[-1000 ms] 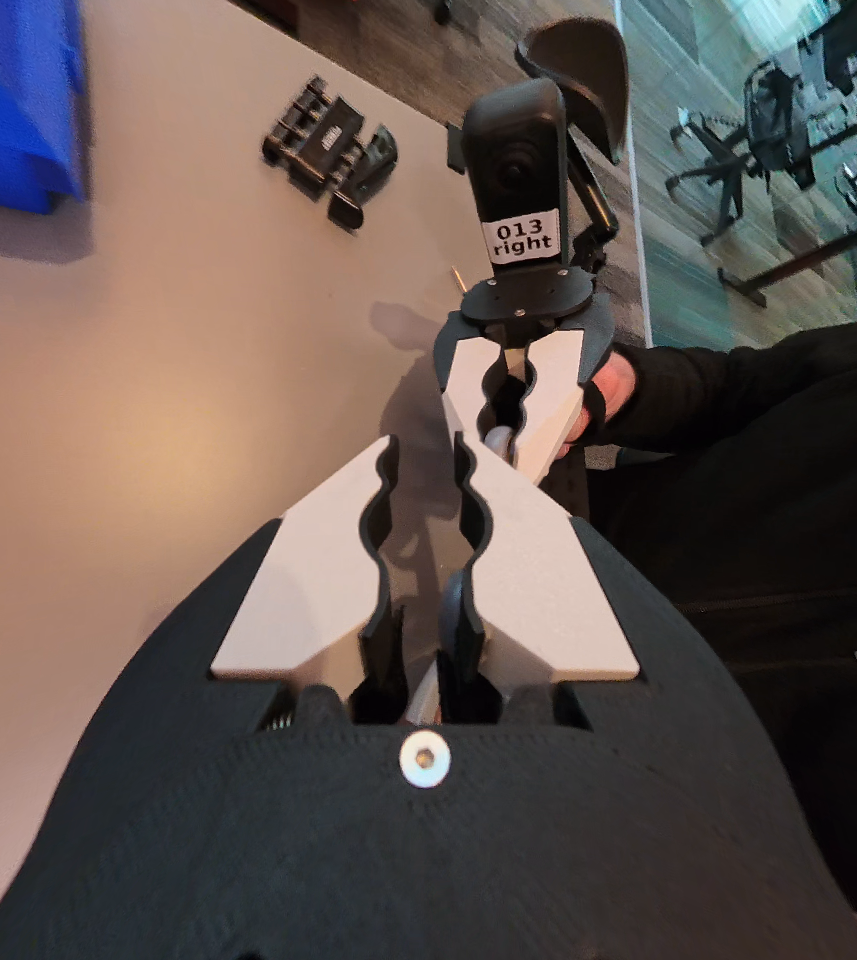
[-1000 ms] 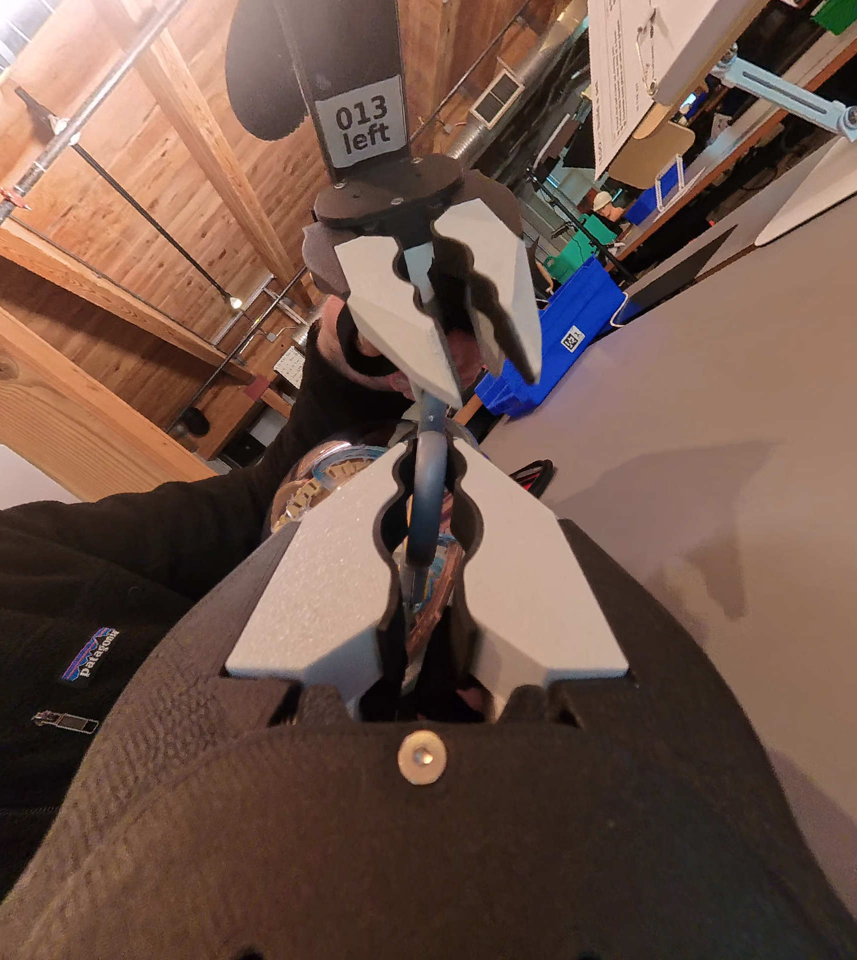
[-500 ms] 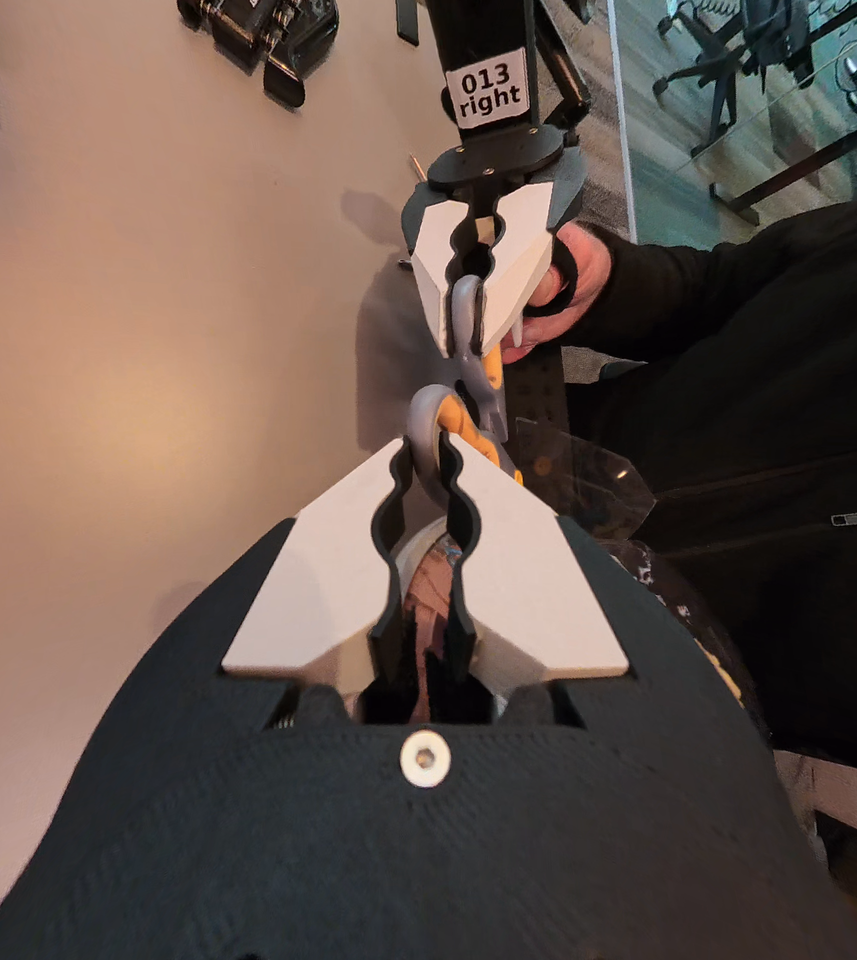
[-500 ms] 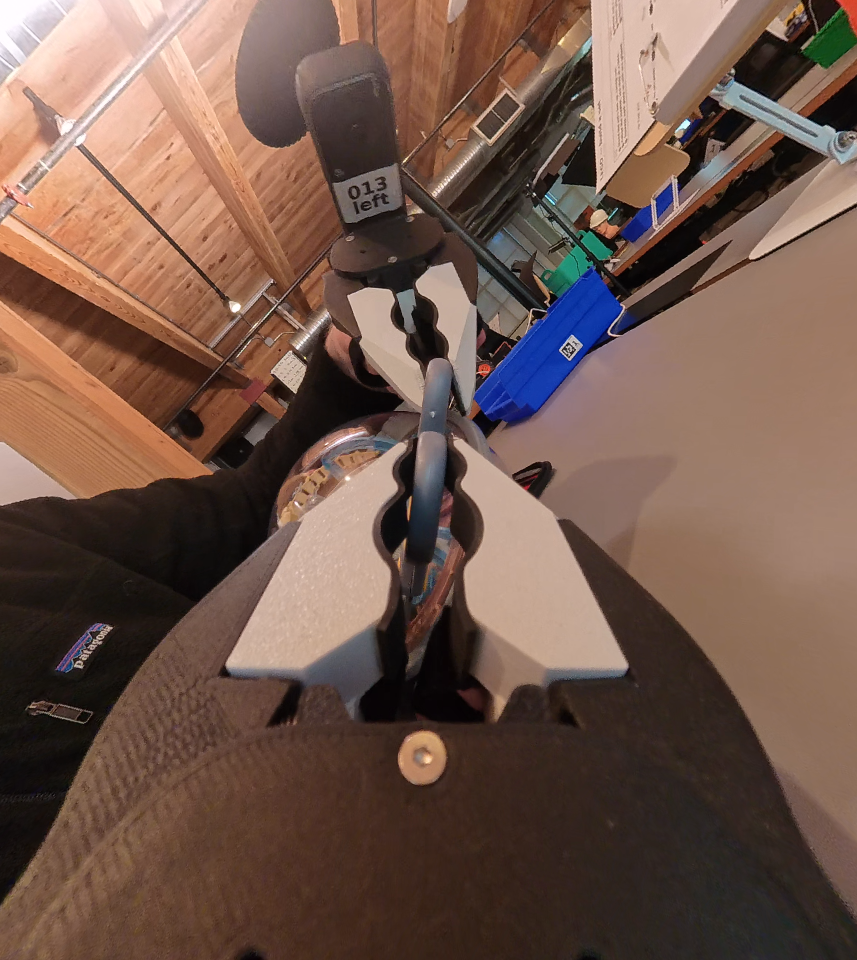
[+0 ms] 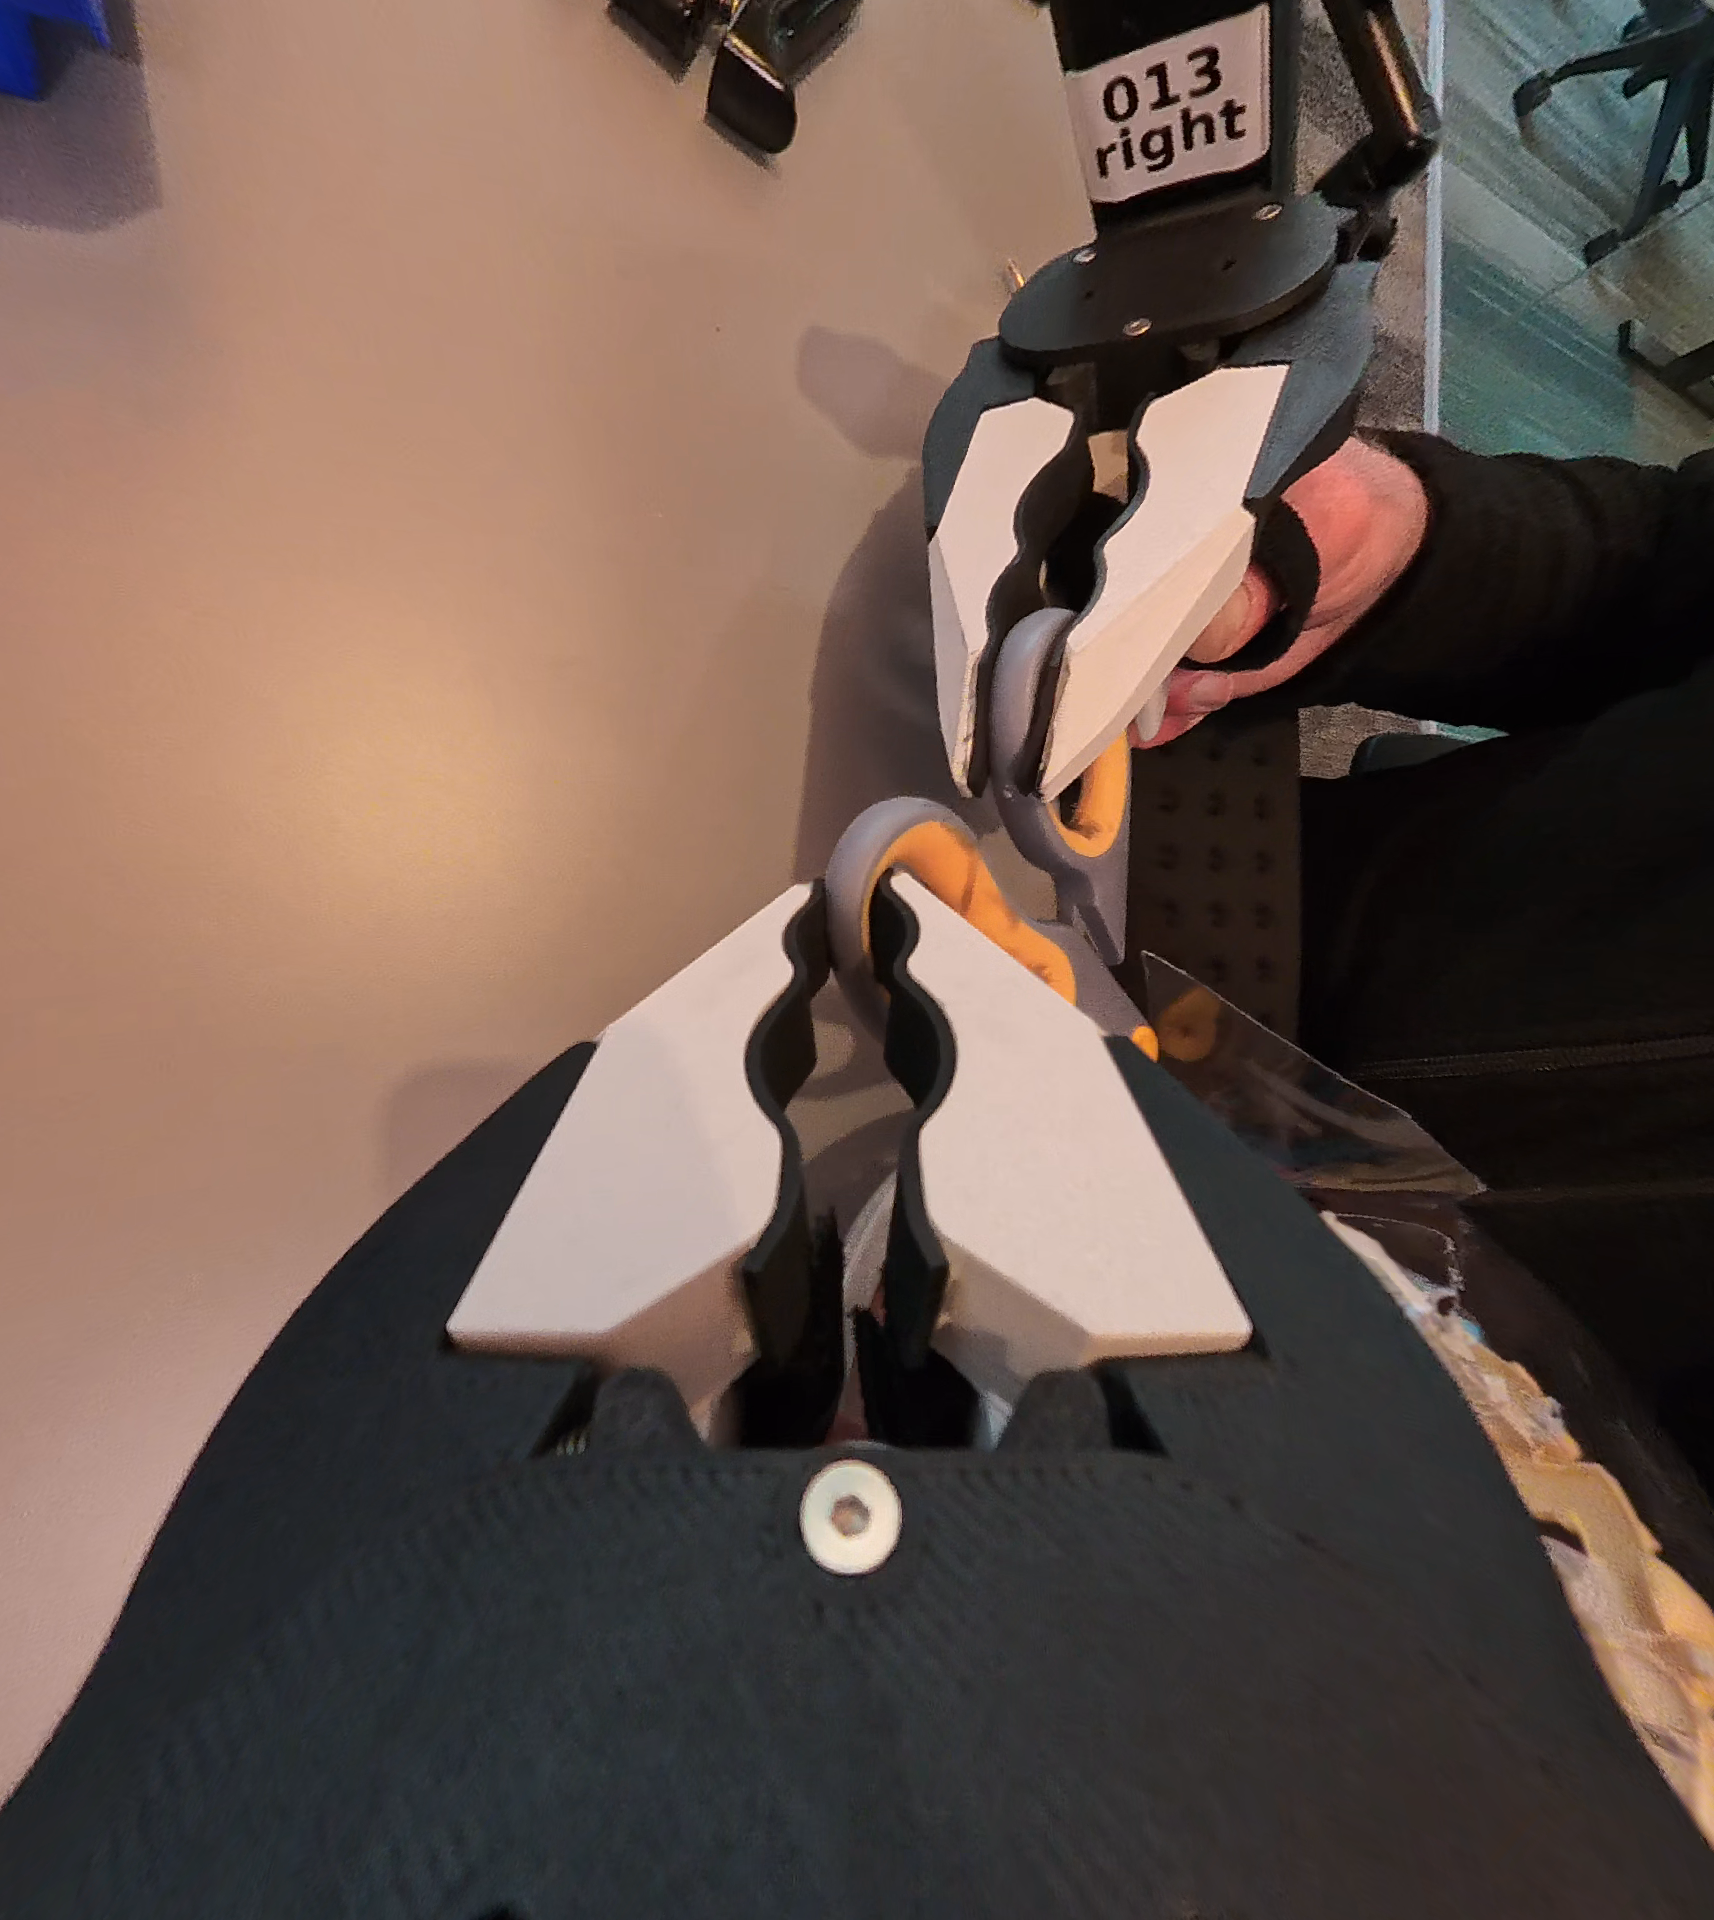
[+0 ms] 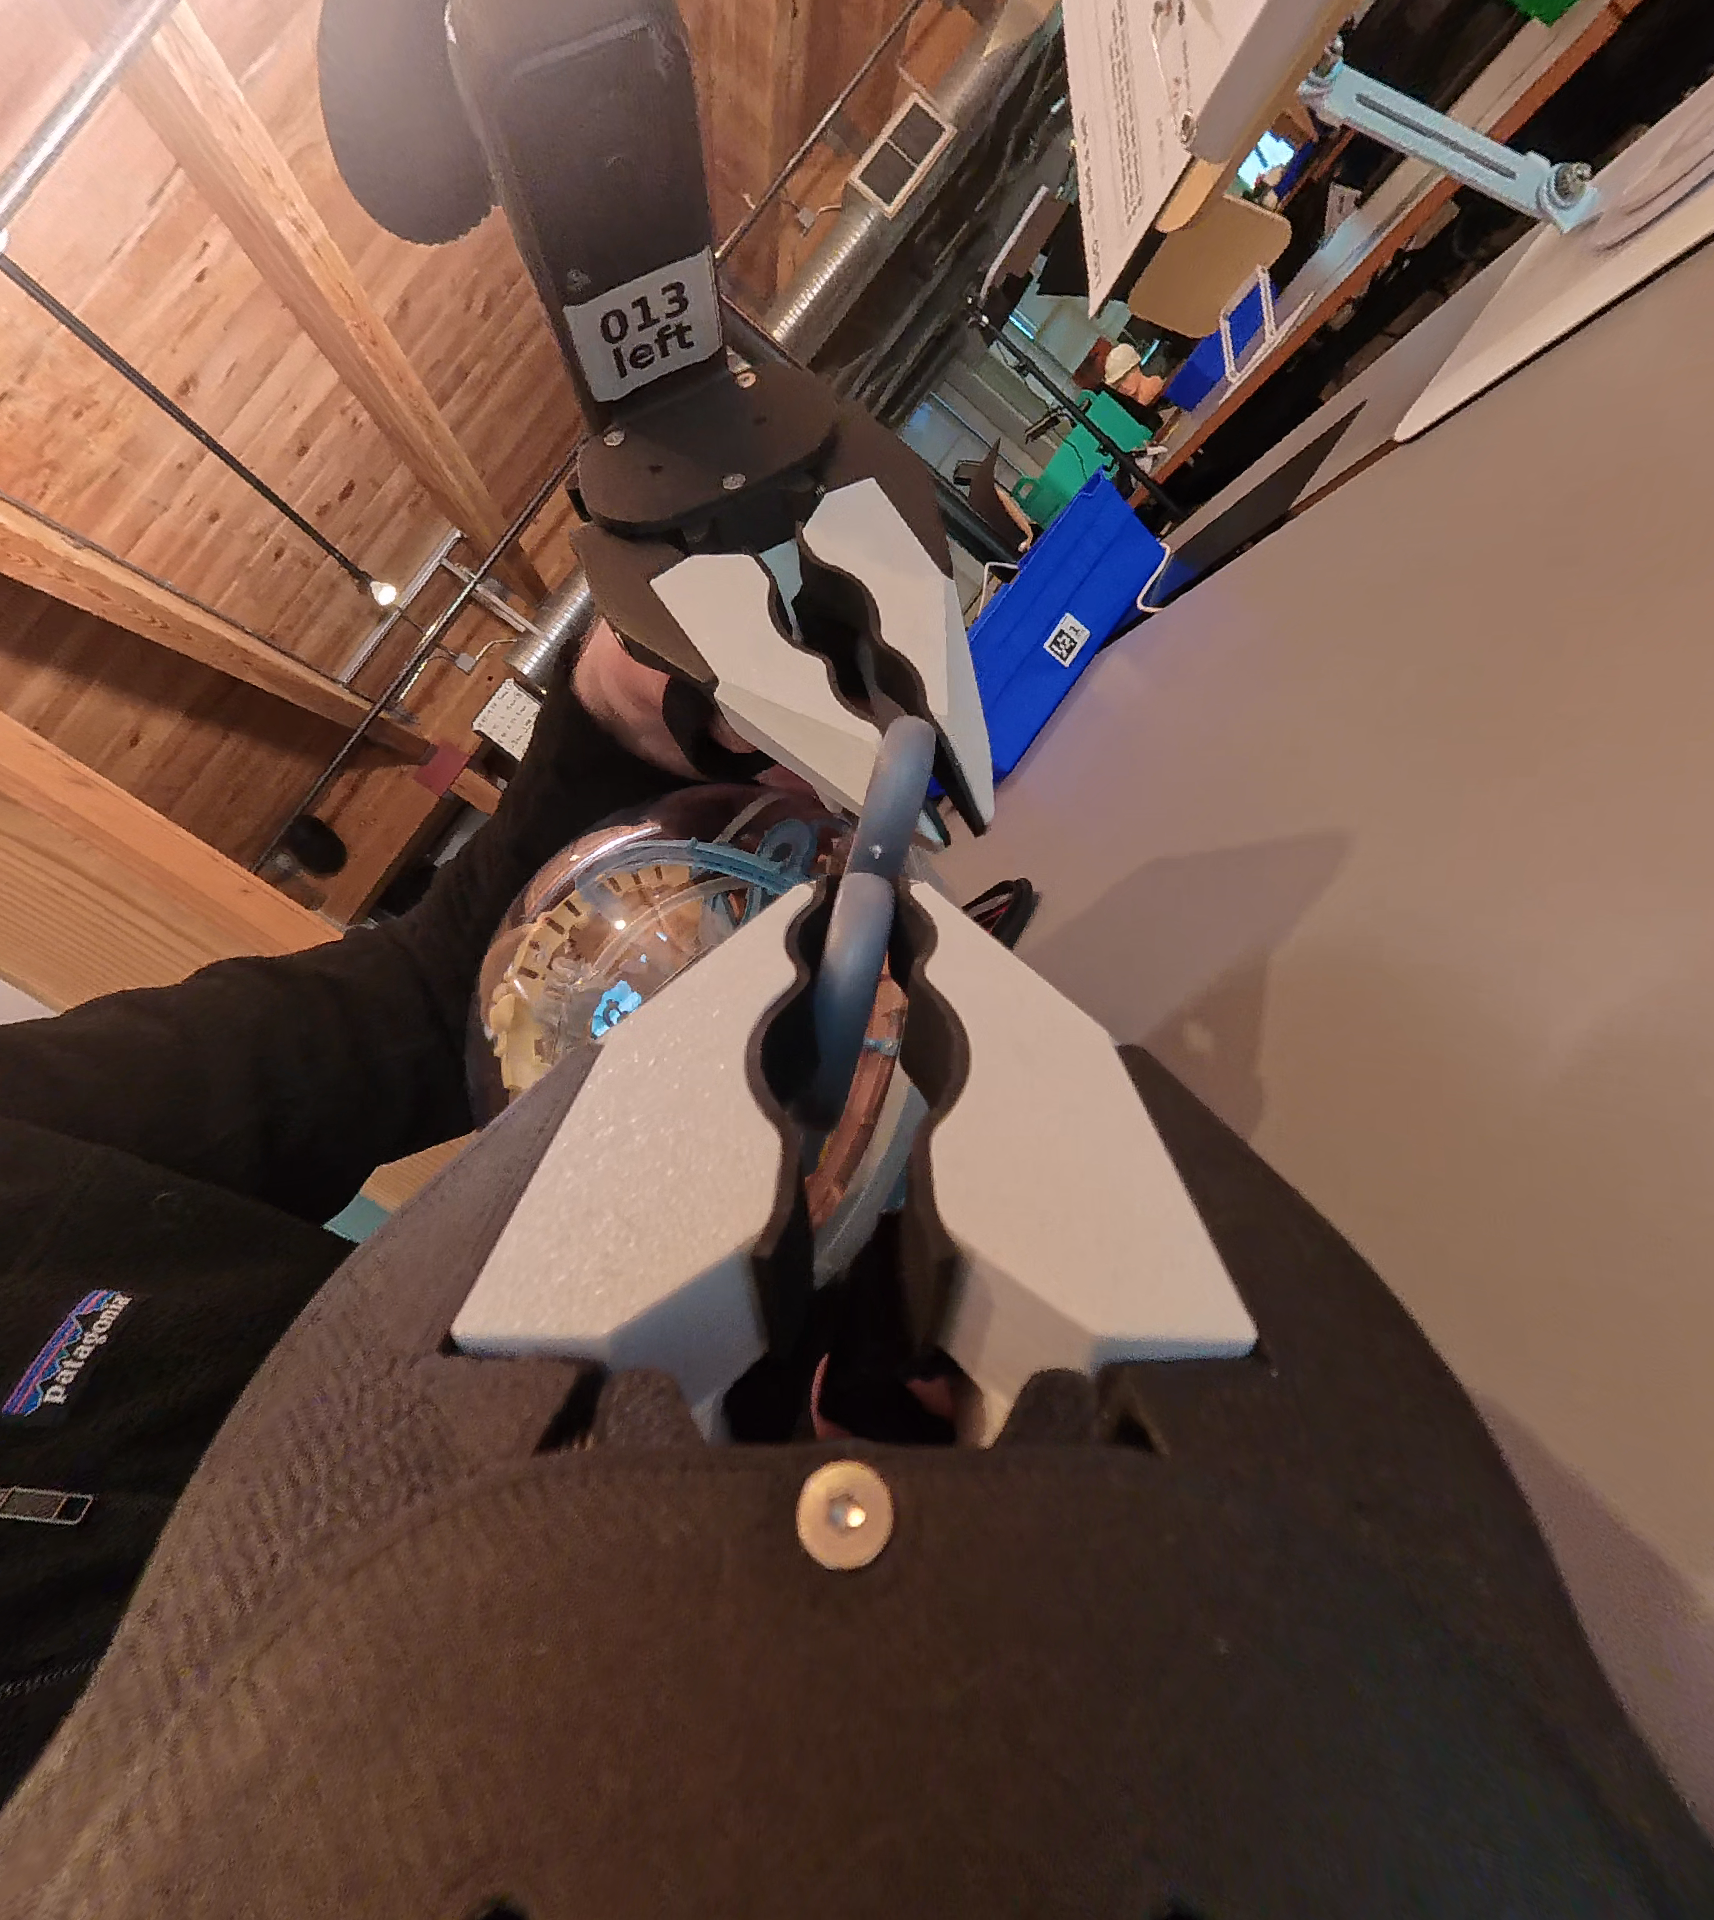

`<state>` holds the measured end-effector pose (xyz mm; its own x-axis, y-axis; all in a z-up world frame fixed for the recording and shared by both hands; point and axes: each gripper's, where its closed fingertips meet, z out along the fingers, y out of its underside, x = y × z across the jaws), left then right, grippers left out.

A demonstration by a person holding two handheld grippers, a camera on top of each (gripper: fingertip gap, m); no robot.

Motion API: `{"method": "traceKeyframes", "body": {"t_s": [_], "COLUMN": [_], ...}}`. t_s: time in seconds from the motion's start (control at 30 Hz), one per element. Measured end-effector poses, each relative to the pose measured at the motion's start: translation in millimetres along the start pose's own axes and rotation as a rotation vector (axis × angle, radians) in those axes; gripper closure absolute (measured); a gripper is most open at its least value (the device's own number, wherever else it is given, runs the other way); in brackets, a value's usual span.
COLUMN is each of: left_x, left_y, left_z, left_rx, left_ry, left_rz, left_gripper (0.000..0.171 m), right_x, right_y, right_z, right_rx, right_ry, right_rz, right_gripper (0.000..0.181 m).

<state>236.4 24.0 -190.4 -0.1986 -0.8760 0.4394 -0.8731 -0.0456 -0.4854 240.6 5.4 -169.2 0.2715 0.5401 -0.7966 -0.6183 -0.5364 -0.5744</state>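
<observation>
Pinching one handle loop each, both grippers hold a pair of scissors (image 5: 1014, 894) in the air above the table (image 5: 333, 644): the left gripper (image 5: 853, 914) has its jaws pressed on the nearer grey-and-orange loop, the right gripper (image 5: 1009, 748) clamps the farther loop. Handles look spread apart, so the scissors seem opened. Blades hidden below, near a clear plastic package (image 6: 614, 966) at the person's lap; any cut not visible. Black clips (image 5: 739, 52) and a blue bin (image 6: 1061, 613) sit well apart.
</observation>
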Motion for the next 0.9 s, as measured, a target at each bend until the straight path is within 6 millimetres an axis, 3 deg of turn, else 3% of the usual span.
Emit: {"method": "traceKeyframes", "body": {"t_s": [0.43,0.47,0.53,0.57,0.67,0.77,0.83,0.9], "left_x": [-20.6,-22.6,-33.4,-34.2,-23.9,-2.6,32.9,66.6], "left_y": [14.7,15.7,21.0,20.1,17.0,11.2,18.7,40.4], "left_z": [12.7,11.6,5.0,-1.1,-28.9,-74.6,-99.0,-108.8], "left_rx": [-0.010,0.004,0.015,0.047,0.133,0.238,0.255,0.196], "left_ry": [-0.097,-0.091,-0.133,-0.136,-0.102,-0.108,-0.080,-0.117], "left_rz": [-0.028,-0.063,-0.091,-0.094,-0.102,-0.053,0.030,0.142], "left_gripper": [0.169,0.164,0.131,0.127,0.112,0.084,0.059,0.041], "right_x": [18.9,20.3,21.3,20.9,16.5,17.6,21.3,23.5], "right_y": [-4.9,-5.5,-6.6,-7.2,-9.7,-12.9,-14.7,-15.0], "right_z": [6.2,6.3,6.3,6.4,7.9,8.8,9.5,10.2], "right_rx": [-0.049,-0.050,-0.044,-0.041,-0.036,-0.028,-0.020,-0.017], "right_ry": [0.009,0.005,-0.013,-0.014,-0.020,-0.025,-0.015,-0.011], "right_rz": [0.108,0.120,0.149,0.149,0.139,0.147,0.156,0.162], "right_gripper": [0.174,0.174,0.174,0.174,0.174,0.174,0.174,0.174]}}
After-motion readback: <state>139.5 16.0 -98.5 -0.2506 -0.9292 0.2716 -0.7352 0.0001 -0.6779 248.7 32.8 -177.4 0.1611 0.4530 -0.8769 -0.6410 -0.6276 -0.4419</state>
